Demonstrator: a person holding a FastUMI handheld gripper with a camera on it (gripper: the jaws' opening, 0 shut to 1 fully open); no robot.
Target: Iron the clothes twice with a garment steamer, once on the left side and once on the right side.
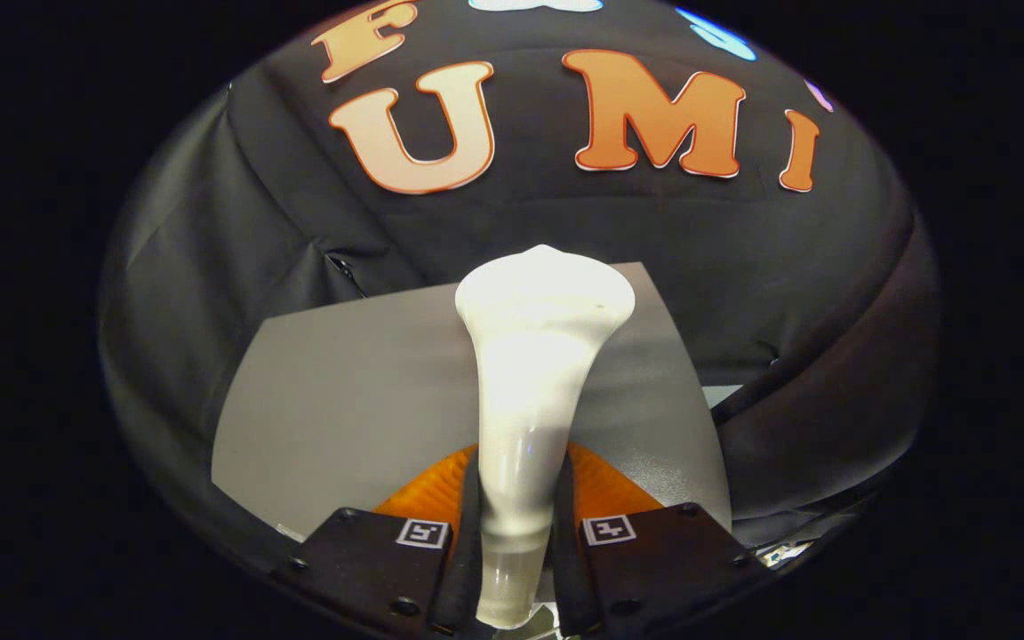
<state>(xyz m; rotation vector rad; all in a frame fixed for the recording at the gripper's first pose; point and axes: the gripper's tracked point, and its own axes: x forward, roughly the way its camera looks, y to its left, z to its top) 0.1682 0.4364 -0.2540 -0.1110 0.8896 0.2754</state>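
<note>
Steamer [532, 373] handle clamped between claw [516, 507] fingers above grey tabletop [343, 400].

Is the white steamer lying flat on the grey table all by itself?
No: the hand-held gripper has both fingers pressed on the white steamer's handle, holding it up over the grey table.

One garment steamer [534, 373], white, clamped between both fingers of one gripper [516, 524]. One grey table [343, 400] beneath. One black cloth wall [565, 231] beyond table's far edge.
</note>
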